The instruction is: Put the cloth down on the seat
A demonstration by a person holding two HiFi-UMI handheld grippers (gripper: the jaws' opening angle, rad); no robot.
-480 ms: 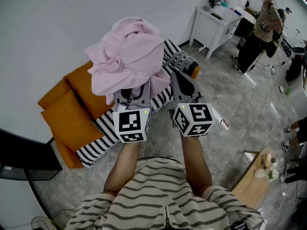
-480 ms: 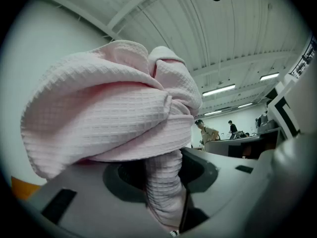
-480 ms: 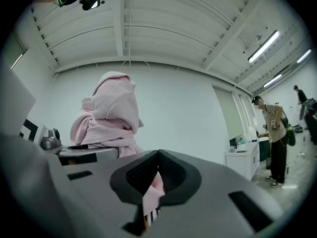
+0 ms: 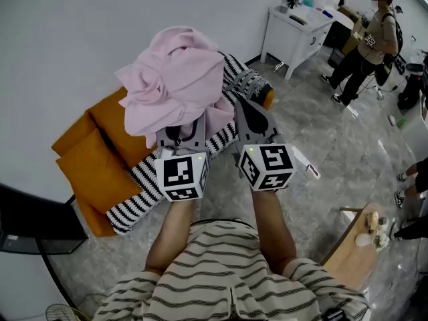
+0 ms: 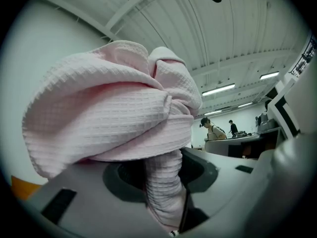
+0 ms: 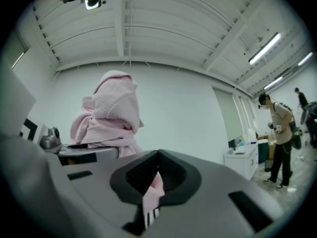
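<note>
While holding the cloth [image 4: 177, 79] up over the seat [image 4: 93, 169], not yet on it, risked a bad landing. Judged likely to slide partly off the striped cover [image 4: 144, 182] onto the floor [image 4: 334, 152] if dropped from that height, being so bulky and top-heavy. Judged likely also to stay hooked on the left gripper [image 4: 180, 136], being heaped on top of it and draped around the jaws; perhaps not freed by opening alone. Possibly pulled crooked if released on one side first.

Looked pale pink, soft and thick, with a waffle weave. Bunched into one big loose bundle of folds, not spread at all, much bigger than either gripper. Seen in the left gripper view as a rounded mass with one twisted strand going down between the jaws. Gripped that strand with the left gripper, jaws closed on it. Pinched only a small pink corner with the right gripper [image 4: 246, 116], jaws almost together around it. Held both grippers side by side, near each other, roughly level, pointing toward the wall [image 4: 67, 32].
</note>
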